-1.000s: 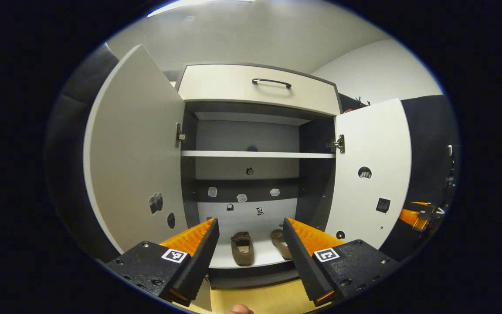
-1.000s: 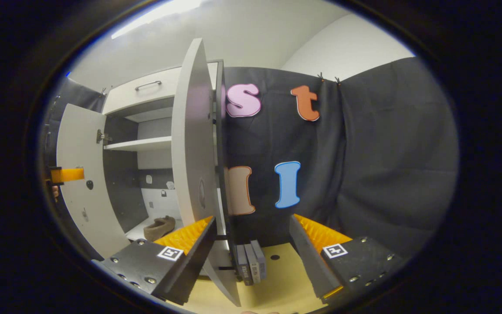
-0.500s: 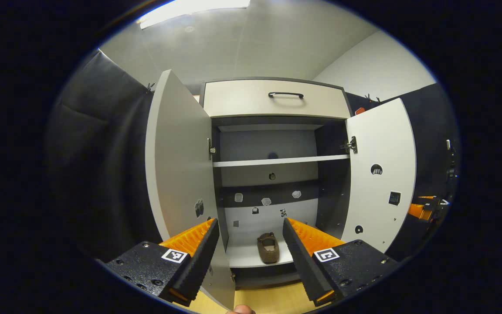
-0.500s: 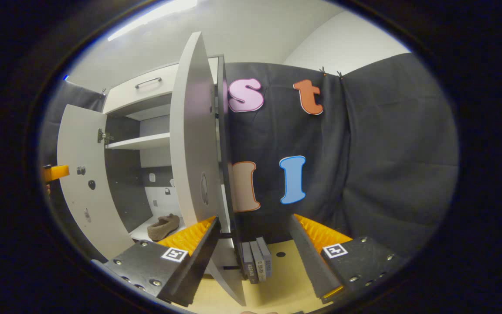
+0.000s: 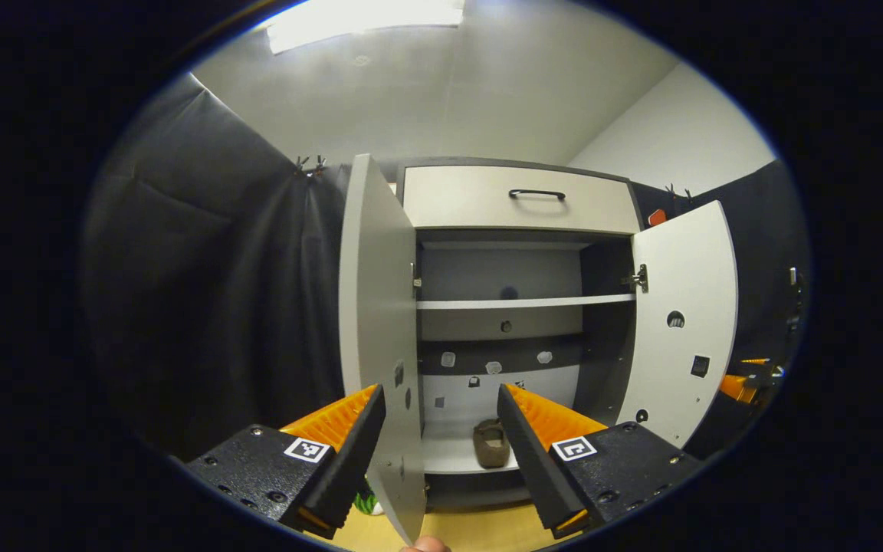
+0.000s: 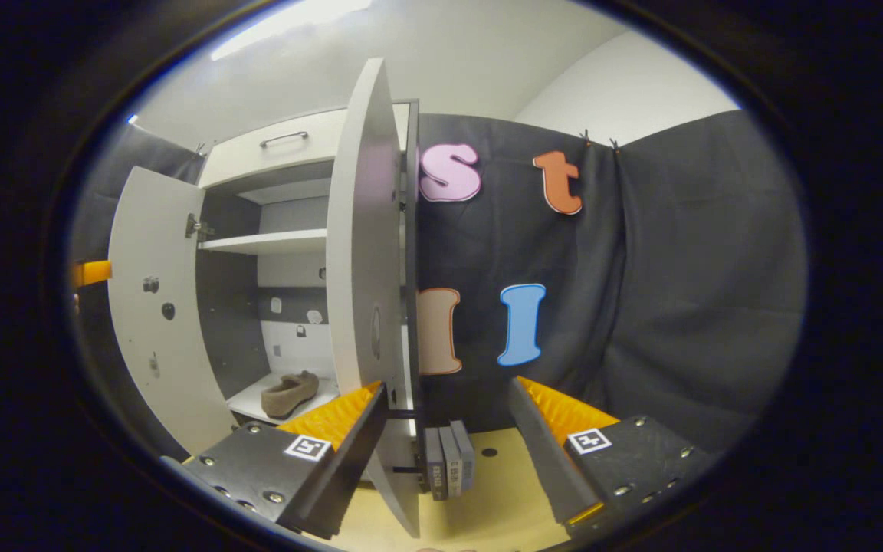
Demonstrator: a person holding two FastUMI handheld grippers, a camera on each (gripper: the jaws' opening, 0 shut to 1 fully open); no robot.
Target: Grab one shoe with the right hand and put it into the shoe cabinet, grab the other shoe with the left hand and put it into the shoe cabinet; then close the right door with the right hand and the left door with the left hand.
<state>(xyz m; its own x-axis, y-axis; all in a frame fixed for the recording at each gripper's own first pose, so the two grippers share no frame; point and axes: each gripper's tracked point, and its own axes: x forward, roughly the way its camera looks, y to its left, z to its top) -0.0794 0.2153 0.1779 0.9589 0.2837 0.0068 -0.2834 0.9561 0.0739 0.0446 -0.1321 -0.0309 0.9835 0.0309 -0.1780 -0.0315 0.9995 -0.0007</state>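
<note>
Both jaws are wide open, holding nothing. The left gripper (image 5: 441, 437) has slid sideways, so the left door (image 5: 376, 322) now sits edge-on at 6 o'clock. A shoe (image 5: 491, 443) is inside the cabinet (image 5: 518, 201). Doors come next.

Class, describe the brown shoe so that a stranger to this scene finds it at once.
Start at the white shoe cabinet with both doors open. Drop past the middle shelf to the bottom board: the brown shoe lies there, the only dark, soft thing on that white surface.
</note>
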